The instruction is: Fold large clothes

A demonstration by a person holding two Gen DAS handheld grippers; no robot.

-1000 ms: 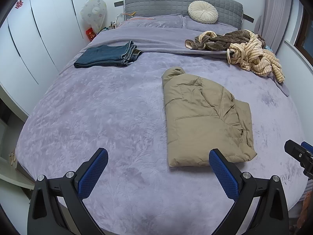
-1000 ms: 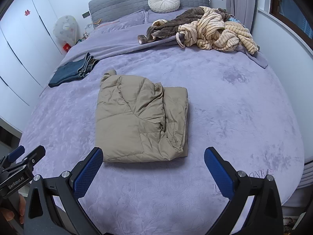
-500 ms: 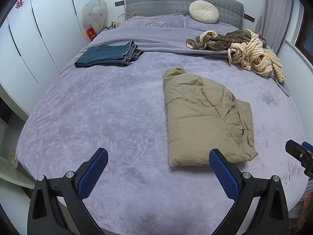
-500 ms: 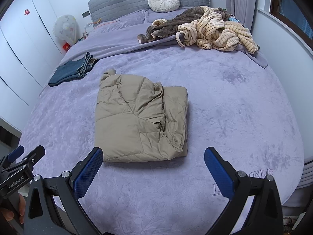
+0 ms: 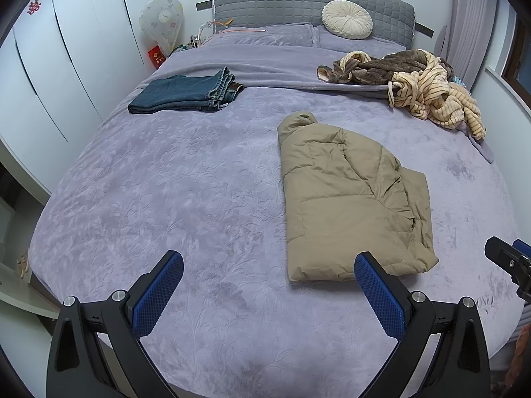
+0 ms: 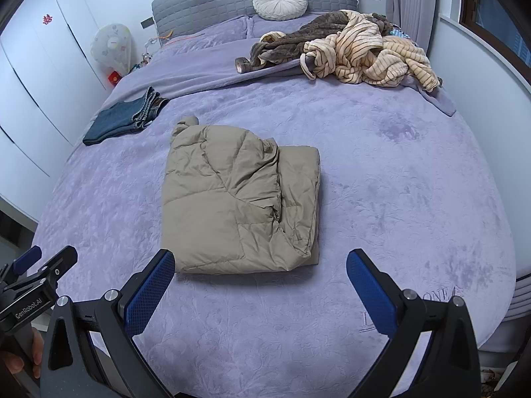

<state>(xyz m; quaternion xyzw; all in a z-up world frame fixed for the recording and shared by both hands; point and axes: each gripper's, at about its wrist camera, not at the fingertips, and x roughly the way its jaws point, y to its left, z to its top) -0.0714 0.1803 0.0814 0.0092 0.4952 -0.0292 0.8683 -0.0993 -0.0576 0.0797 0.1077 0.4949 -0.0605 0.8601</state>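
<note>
Each claw is black, with two angular arms ending in blue, dimpled pads and round silver screws at the joints. The left claw (image 5: 268,285) matches the right claw (image 6: 260,282). White "GenRobot.AI" lettering marks the left one's black body.

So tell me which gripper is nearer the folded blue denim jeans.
Left. The left gripper sits on the folded blue denim jeans' side; the right gripper sits farther across the bed.

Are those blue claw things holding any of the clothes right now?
No. Both the left hand-held gripper and the right hand-held gripper are open and empty; the jacket lies untouched.
</note>
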